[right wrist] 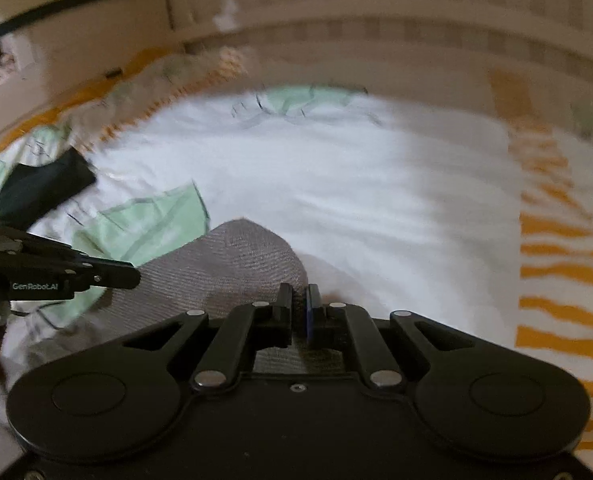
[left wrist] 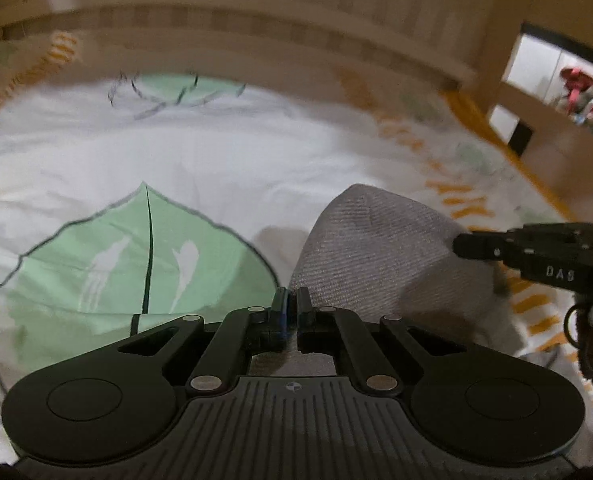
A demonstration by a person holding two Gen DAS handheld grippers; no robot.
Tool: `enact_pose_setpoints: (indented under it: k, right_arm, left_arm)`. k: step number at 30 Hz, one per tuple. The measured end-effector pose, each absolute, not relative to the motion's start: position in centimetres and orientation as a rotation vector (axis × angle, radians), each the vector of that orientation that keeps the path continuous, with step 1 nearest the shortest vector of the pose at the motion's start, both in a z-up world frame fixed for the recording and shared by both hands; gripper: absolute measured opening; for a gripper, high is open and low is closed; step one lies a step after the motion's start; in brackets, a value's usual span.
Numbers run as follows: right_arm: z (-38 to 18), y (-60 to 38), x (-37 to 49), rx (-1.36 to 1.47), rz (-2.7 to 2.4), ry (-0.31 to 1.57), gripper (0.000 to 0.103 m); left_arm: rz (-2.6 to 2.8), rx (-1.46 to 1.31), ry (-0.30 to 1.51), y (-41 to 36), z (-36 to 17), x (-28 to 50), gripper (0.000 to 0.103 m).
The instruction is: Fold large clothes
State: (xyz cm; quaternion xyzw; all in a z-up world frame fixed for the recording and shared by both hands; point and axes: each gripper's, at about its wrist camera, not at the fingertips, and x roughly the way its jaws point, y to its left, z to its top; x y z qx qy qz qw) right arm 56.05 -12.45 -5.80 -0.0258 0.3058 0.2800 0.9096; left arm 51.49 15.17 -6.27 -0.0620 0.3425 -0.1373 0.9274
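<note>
A grey garment point(left wrist: 380, 256) of ribbed, twill-like weave is lying on the bed, bulging up into a rounded hump between the two tools. The left gripper point(left wrist: 292, 300) is sitting with its jaws drawn together on the near left edge of that cloth, pinching a fold. The right gripper point(right wrist: 299, 300) is likewise closing tight on the cloth's near right edge, grey weave showing between and beneath its black fingers point(right wrist: 284, 300). Each tool is appearing in the other's view, reaching in from the side to the hump's flank.

The bedsheet point(left wrist: 200, 160) under it is looking smooth and white, lightly creased, printed with big pale green leaves point(left wrist: 136, 248) outlined in dark lines, and bordered with orange dashes point(right wrist: 560, 272). A dark folded piece of cloth point(right wrist: 40, 192) is lying far left on the sheet. A pale wooden slatted headboard point(left wrist: 296, 20) is curving along the far side, with wooden furniture point(left wrist: 508, 92) to the right.

White letters "DAS" point(left wrist: 559, 273) are showing on the right tool's side; "GenRobot.AI" point(right wrist: 34, 286) is reading on the left tool's.
</note>
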Motion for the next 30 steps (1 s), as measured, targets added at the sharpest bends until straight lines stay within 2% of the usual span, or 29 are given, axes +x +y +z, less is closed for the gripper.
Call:
enact_pose_setpoints:
  k: [1,7,13,19,23,27,28,29,30]
  right_arm:
    - [-5.2,-12.7,55.1,-0.065,0.585,0.607,0.008]
    - [-2.0,-14.4,47.8,-0.116,0.651,0.456,0.008]
    - [-1.3,-16.5,39.6,-0.195,0.714,0.384,0.008]
    - [-4.2,-17.0,33.2,-0.287,0.75,0.456,0.008]
    - [-6.8,-17.0,31.3,-0.309,0.763,0.556,0.011]
    - [-7.5,-17.2,29.8,-0.307,0.764,0.634,0.014]
    - [-7.3,-17.5,29.5,-0.29,0.754,0.638,0.016]
    - [-6.9,-17.8,29.4,-0.266,0.743,0.639,0.017]
    - [-6.6,-18.2,29.5,-0.231,0.727,0.637,0.02]
  left_arm:
    - [-0.284,-0.118,0.674,15.1,-5.5,50.3,0.004]
    - [-0.333,-0.076,0.543,14.5,-2.1,42.6,0.004]
    - [-0.411,0.04,0.494,12.4,-1.8,33.8,0.004]
    - [-0.5,0.126,0.601,10.8,-4.7,27.8,0.004]
    - [-0.541,0.114,0.716,10.6,-6.9,26.1,0.005]
    - [-0.559,0.094,0.759,11.0,-6.6,25.6,0.005]
    - [-0.552,0.075,0.752,11.3,-6.2,25.8,0.006]
    - [-0.537,0.042,0.741,11.6,-5.7,26.1,0.013]
    - [-0.517,0.0,0.732,12.0,-5.3,26.5,0.027]
